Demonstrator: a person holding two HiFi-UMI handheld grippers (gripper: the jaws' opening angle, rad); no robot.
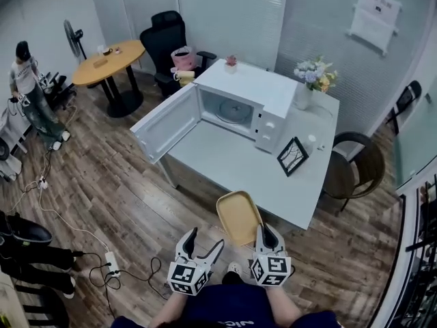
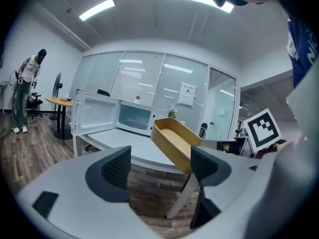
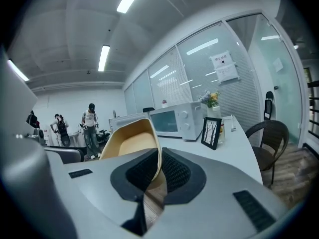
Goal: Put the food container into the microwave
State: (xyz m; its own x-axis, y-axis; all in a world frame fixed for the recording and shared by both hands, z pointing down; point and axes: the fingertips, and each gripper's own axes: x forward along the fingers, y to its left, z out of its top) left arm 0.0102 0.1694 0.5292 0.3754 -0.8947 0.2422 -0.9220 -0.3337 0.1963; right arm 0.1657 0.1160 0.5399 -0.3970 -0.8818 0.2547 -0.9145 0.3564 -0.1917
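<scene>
A tan, empty food container (image 1: 238, 216) hangs in the air just in front of the white table's near edge. My right gripper (image 1: 263, 241) is shut on its right rim; in the right gripper view the container (image 3: 130, 143) wall sits pinched between the dark pads. My left gripper (image 1: 203, 245) stands open to the left of it, holding nothing; the container (image 2: 175, 142) shows past its right jaw. The white microwave (image 1: 244, 102) stands on the table's far side with its door (image 1: 166, 123) swung wide open to the left and its glass turntable (image 1: 232, 112) visible inside.
The white table (image 1: 225, 157) also carries a black picture frame (image 1: 292, 156), a flower vase (image 1: 304, 91) and a small white bottle (image 1: 311, 143). A brown chair (image 1: 356, 165) stands at the right. A round wooden table (image 1: 109, 61), black office chair (image 1: 166, 43) and person (image 1: 31, 84) are farther left.
</scene>
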